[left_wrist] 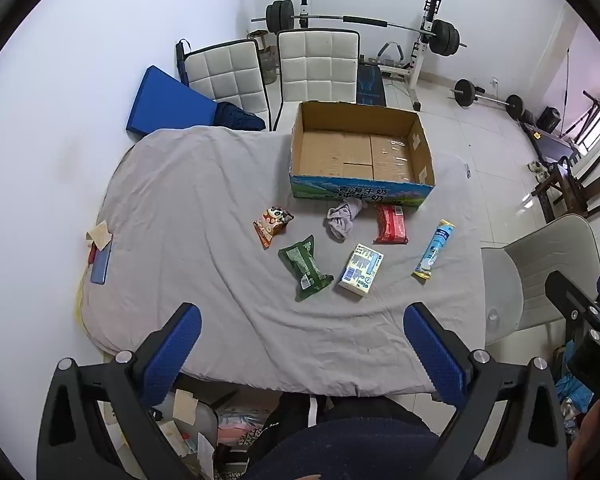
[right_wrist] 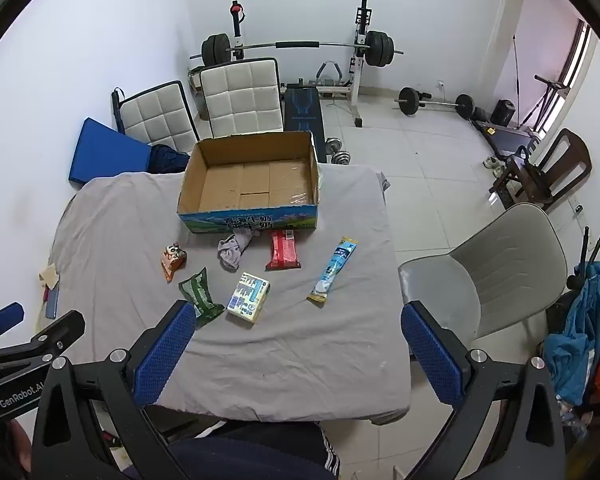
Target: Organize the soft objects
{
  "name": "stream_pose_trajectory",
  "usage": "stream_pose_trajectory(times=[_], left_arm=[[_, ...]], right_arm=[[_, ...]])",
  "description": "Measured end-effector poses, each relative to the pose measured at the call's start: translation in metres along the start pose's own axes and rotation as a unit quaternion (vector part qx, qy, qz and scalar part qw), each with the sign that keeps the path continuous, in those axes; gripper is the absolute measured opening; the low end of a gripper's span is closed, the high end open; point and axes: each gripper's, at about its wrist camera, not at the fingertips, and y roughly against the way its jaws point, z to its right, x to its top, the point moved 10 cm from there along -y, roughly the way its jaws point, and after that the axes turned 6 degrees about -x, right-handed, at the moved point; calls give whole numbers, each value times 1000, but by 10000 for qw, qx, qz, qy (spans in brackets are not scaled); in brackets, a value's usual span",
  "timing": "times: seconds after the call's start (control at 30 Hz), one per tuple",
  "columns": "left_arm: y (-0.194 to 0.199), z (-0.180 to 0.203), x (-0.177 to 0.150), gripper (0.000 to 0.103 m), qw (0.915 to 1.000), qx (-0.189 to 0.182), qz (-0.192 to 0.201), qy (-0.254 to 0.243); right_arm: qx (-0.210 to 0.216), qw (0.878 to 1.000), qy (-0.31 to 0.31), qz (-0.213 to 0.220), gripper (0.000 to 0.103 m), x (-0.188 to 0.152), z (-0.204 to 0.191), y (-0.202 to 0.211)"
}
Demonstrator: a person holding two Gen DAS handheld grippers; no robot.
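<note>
Your left gripper (left_wrist: 302,330) and right gripper (right_wrist: 298,330) both gaped wide, empty. Before the cardboard box (left_wrist: 362,190) lay: grey cloth (left_wrist: 343,218) touching it, red packet (left_wrist: 391,225), green pouch (left_wrist: 305,266), tissue pack (left_wrist: 361,270).

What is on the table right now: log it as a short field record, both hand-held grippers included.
surface: table under grey cloth
container: open cardboard box, nothing visible inside
touching box front: grey rag, red packet
loose items: panda snack bag, green packet, white-blue carton, long blue-white tube pack
table's left edge: blue phone
left hand-held gripper: open, holding nothing
right hand-held gripper: open, holding nothing
</note>
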Motion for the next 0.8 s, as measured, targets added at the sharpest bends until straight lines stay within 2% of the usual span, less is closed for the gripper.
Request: stream_pose_trajectory(times=[0.57,0.8], left_arm=[[4,2,4,103,9999,-79,105,75],[5,0,6,103,9998,-99,144,113]], right_arm=[[51,10000,-50,-5,103,2,19,0],[-33,10000,40,44,103,5,5,6]])
